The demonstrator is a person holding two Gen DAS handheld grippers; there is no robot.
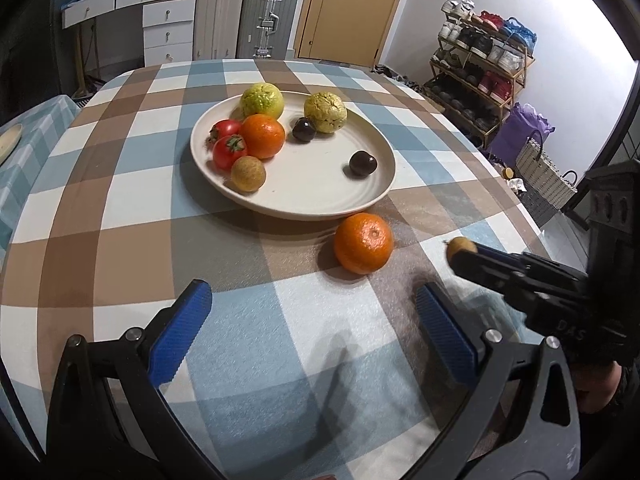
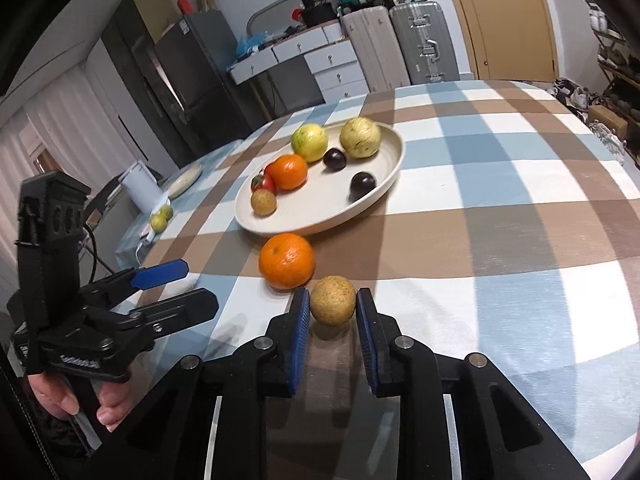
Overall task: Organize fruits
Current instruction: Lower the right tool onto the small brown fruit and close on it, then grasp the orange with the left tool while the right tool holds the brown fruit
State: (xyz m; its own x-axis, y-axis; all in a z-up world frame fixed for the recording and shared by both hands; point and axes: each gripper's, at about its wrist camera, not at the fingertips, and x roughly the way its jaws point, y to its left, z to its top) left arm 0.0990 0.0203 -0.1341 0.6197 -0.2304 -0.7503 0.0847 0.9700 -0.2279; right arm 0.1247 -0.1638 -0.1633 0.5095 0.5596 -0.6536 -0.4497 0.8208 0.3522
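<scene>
1. Checked cloth in blue, brown and white covers the surface [image 1: 120,216]; suitcases, white drawers and a tan door stand behind it, and a shoe rack sits by the wall.
2. A cream plate [image 1: 320,204] lies toward the far side of the surface. It holds two yellow-green fruits, an orange, two tomatoes, a small tan fruit and two dark plums.
3. A second orange [image 2: 286,261] sits on the cloth just outside the plate's near rim, its stem dimple tilted up toward the left camera.
4. A small tan round fruit [image 2: 333,300], speckled, sits just beside that orange on its near side. It is close to a ball, so no long axis can be told; in the left view a short stem tip sticks out to the left.
5. The right claw [image 2: 333,312] is closed on this tan fruit, one blue pad pressing each side. Whether the fruit touches the cloth cannot be told.
6. The left claw [image 1: 312,328] hangs over bare cloth near the orange, jaws spread wide, holding and touching nothing.
7. A hand [image 2: 76,400] grips the left claw's handle.
</scene>
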